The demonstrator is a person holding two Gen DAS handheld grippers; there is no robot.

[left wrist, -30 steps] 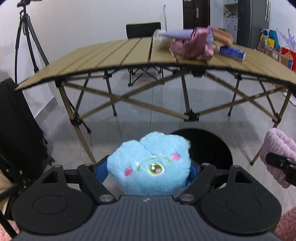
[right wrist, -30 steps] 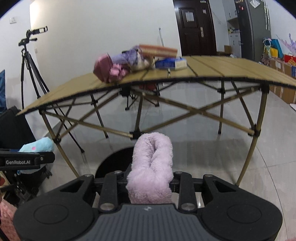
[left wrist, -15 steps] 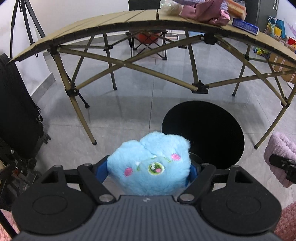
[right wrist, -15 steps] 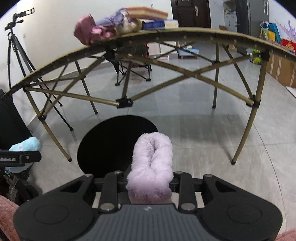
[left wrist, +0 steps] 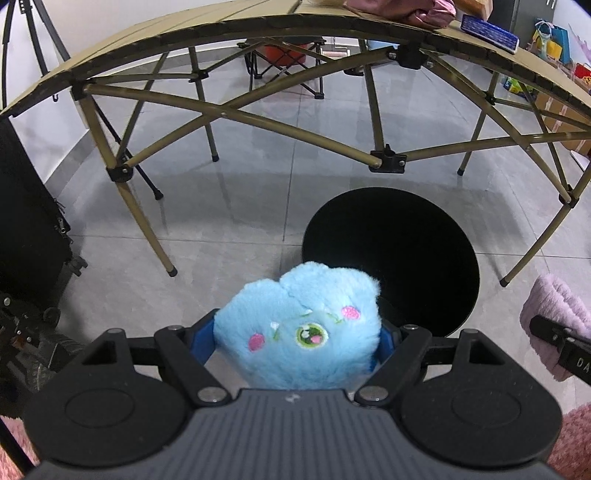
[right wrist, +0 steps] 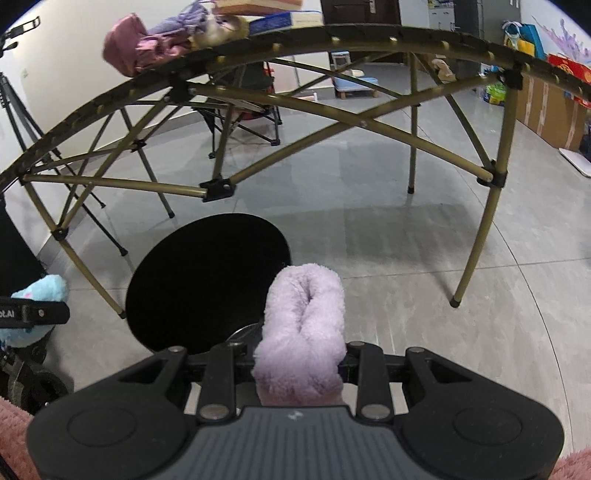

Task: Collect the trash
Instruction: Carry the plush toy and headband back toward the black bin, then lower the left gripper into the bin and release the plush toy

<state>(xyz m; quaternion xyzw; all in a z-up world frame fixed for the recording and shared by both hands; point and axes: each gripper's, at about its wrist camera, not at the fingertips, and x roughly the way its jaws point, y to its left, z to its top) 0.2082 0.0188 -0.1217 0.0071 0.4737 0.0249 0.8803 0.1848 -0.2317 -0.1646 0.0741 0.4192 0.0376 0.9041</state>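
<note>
Bin (left wrist: 391, 258), black and round, sits on the floor ahead of and below both jaws, between them: left gripper (left wrist: 297, 338) clamps a blue plush toy (left wrist: 299, 325), right gripper (right wrist: 299, 363) pinches a lilac fluffy roll (right wrist: 303, 332).

Room with folding bench, tiled floor

Grey glossy floor tiles (left wrist: 258, 206), tan slatted bench (left wrist: 155, 40) on crossed legs, white wall (right wrist: 92, 22), dark door (right wrist: 362, 11), folding chair (right wrist: 243, 118) behind.
</note>
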